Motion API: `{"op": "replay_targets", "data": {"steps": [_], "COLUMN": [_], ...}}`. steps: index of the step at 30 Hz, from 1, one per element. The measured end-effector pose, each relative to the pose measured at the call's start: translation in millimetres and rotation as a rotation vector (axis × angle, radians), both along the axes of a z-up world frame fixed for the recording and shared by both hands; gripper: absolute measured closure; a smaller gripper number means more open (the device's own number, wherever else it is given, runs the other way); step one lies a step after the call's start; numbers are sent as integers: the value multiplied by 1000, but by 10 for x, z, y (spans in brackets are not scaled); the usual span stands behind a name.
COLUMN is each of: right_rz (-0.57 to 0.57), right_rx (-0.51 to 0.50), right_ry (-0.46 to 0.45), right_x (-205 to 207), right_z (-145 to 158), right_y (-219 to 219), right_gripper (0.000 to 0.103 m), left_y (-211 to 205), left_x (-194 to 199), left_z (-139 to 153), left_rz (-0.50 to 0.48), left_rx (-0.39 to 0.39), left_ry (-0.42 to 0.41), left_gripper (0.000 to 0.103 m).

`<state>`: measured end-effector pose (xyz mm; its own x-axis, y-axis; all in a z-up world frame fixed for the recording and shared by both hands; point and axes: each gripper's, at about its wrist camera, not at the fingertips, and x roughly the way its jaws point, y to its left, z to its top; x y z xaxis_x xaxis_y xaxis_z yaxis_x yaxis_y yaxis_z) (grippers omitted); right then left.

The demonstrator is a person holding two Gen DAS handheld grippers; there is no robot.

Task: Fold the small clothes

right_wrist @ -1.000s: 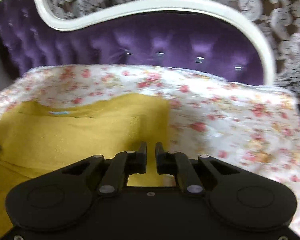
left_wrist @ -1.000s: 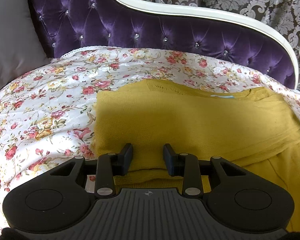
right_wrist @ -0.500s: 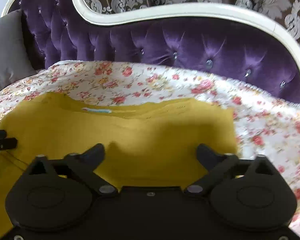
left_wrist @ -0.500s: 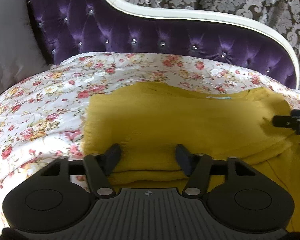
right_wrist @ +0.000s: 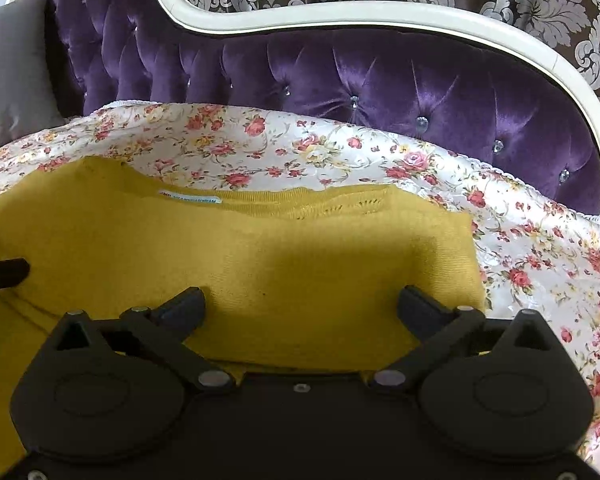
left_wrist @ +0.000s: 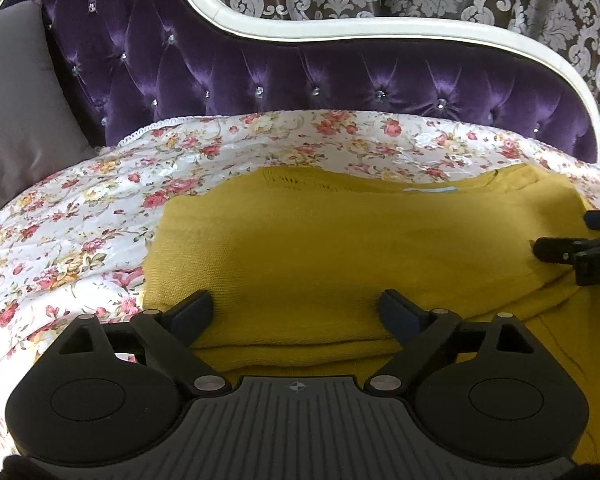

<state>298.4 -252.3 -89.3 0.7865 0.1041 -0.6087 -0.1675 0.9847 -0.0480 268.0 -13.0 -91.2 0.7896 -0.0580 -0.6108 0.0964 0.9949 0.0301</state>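
left gripper [left_wrist: 296, 308] over the near left part of the folded mustard knit top [left_wrist: 340, 248], jaws spread wide, gripping nothing; right gripper [right_wrist: 302, 306] likewise spread over its right part; top lies on floral bedspread [right_wrist: 540, 248] before purple tufted headboard [left_wrist: 340, 76].

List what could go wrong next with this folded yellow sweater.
1. Both tongs, left and right, are wide open just above the yellow sweater; closing now may pinch only the top layer and pull the fold apart.
2. The floral bedspread looks glossy, so the sweater may slide when pushed.
3. The loose part of the sweater at its near edge could drag and skew the next fold.
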Motion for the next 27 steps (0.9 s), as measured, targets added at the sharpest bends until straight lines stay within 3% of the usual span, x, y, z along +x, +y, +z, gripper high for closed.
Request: {"op": "replay_targets", "data": {"steps": [12,21,27], "right_rz": [5,39,24], "right_rx": [28,-25,-77], "right_ry": [3,14,-121], "right_x": [6,28,-363], "right_z": [-10,46,303], "right_y": [-38,-7,51], "right_gripper": [0,1,1], "left_y": [23,1,-87], "left_x": [-22,-81,-448], "left_z": [2,108,282], "left_rz": [-1,-15,0], "left_rx": [-26,20,90], "left_ry": [-10,13,-43], "left_gripper": [10,12,13]}}
